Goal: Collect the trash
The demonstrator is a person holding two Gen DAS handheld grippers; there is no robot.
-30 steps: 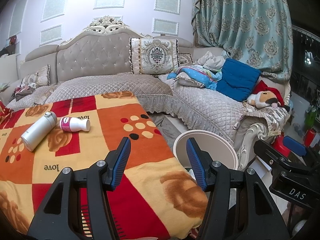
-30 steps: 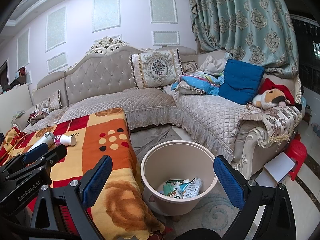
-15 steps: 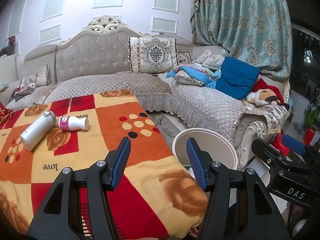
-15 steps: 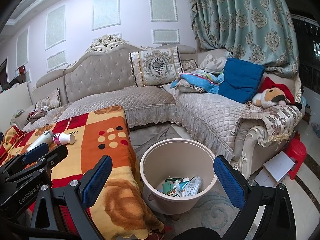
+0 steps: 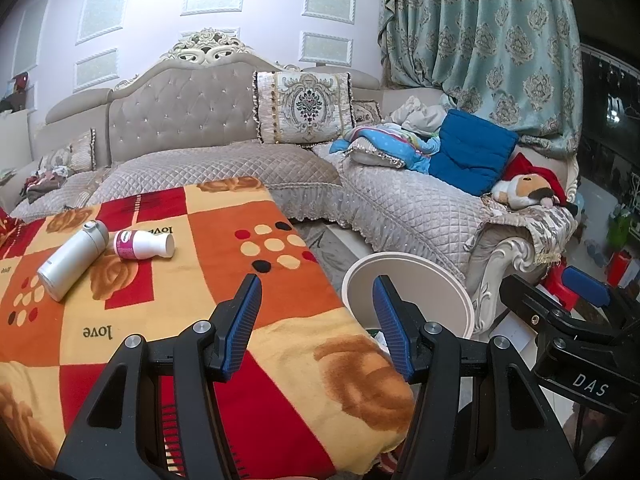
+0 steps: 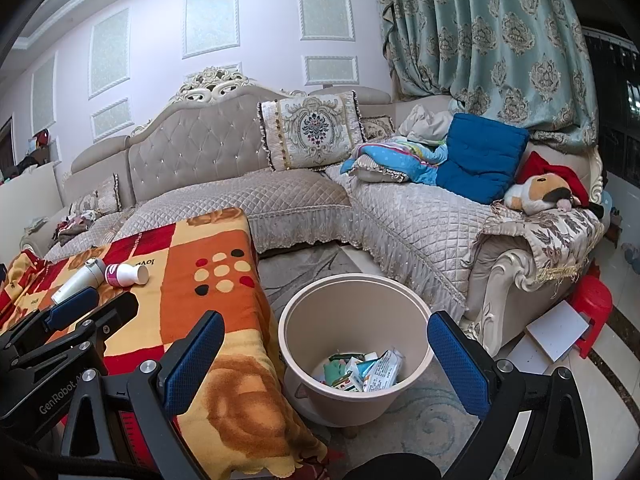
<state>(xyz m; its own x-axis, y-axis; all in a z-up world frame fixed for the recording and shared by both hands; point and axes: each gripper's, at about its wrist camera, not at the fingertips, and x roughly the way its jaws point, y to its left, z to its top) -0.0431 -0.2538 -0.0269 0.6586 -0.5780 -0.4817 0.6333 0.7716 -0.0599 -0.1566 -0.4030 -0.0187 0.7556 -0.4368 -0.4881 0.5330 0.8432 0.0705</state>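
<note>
A round tan bin [image 6: 356, 344] stood on the floor beside the counter [image 6: 224, 344], and it held a small pile of paper packets [image 6: 366, 370]. A pink bottle [image 5: 142, 244] and a white bottle [image 5: 72, 258] lay on the counter's blanket, touching. The left tongs [image 5: 316, 320] were partly open and the right tongs [image 6: 326, 364] were wide, both empty.

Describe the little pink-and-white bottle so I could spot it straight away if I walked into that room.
Find the table covered by the orange, red and yellow patchwork blanket in front of the grey sofa. Two containers lie on their sides on its far part. The small bottle is the short one with a pink label, its open mouth turned away from the longer, plain white flask beside it.
</note>
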